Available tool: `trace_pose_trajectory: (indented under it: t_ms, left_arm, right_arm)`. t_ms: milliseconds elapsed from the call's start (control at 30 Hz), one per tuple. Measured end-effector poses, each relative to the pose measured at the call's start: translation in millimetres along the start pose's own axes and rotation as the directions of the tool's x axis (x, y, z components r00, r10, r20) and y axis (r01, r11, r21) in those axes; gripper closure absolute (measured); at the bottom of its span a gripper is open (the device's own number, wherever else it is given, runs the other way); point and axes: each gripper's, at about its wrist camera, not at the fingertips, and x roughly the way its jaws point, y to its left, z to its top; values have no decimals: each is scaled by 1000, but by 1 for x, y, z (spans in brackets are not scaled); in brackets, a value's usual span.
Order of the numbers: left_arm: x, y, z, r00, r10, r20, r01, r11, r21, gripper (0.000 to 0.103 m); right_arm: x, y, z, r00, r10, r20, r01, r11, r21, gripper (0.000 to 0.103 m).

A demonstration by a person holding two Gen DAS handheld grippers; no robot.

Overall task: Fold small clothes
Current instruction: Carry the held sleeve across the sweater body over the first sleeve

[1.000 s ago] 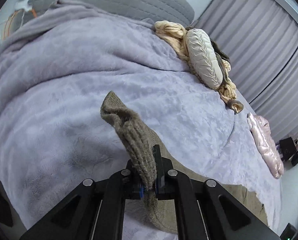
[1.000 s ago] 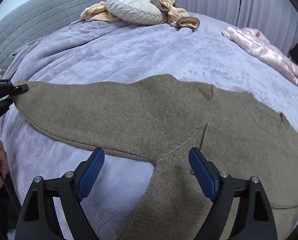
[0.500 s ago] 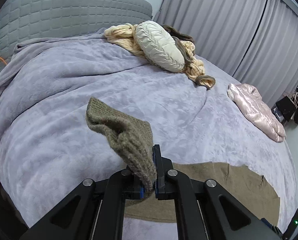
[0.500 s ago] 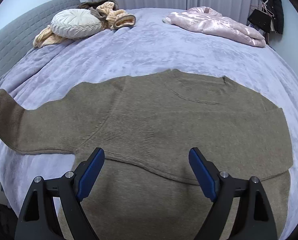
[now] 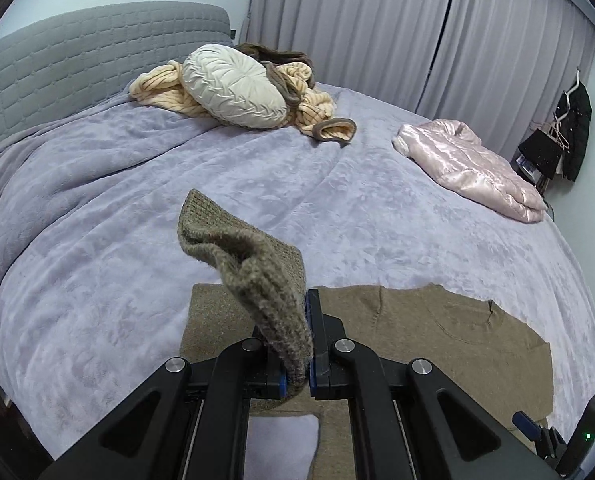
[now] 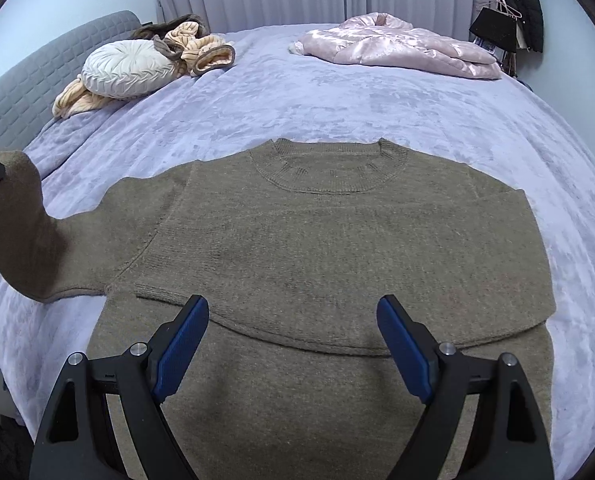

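Note:
An olive-brown knit sweater point(image 6: 337, 240) lies flat on the lilac bed cover, collar away from me, its right sleeve folded across the body. My left gripper point(image 5: 297, 364) is shut on the left sleeve's cuff point(image 5: 253, 264) and holds it lifted above the bed; the raised sleeve point(image 6: 17, 232) shows at the left edge of the right wrist view. My right gripper point(image 6: 293, 344) is open and empty, hovering over the sweater's lower half. The sweater's body also shows in the left wrist view point(image 5: 437, 332).
A cream round cushion point(image 6: 129, 68) on a peach striped garment point(image 6: 201, 48) lies by the grey headboard point(image 5: 57, 64). A folded pink shiny jacket point(image 6: 397, 44) lies at the far right. Dark clothes hang by the curtain point(image 6: 521, 4). Lilac cover point(image 6: 337, 100) spreads between.
My left gripper has carried the cuff up and rightward, towards the sweater's body. My right gripper has swung round to face the sweater squarely, staying open.

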Motion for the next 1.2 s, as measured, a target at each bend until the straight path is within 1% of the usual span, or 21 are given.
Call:
trace_pose_trajectory:
  t_ms: [200,300,433,667,867,1033,1200]
  left_arm:
    - [1,-43,-5,999,-34,-32,35,998,46,95]
    - [-1,-65,-6,998,-53,-41,56,996,67,95]
    - [-6,-96,-10,995,-96,-35,99,990,98,95]
    - [-9,-149,-21,991,-120,-54,128,977,171,95]
    - [-5,-174,-27,987,-135,-90,150,971,187,96]
    - [-6,-196,-30,983,-149,-106,168,964,208,95]
    - [-8,-225,-40,979,-161,-123,188,949,252,95]
  right_arm:
    - [-2,-17,-4,1000,3,-2,-3,1000,4,14]
    - [-4,-19,-6,1000,-5,0,5,1000,-19,14]
    - [-5,-21,-12,1000,-8,-5,8,999,-51,14]
    - [-11,-39,-20,1000,-22,2,22,998,-66,14]
    - [-11,-62,-25,1000,-27,-3,27,999,-47,14]
    - [-11,-69,-29,1000,-22,-6,22,998,-59,14]
    - [-13,-75,-37,1000,-26,-3,26,996,-82,14]
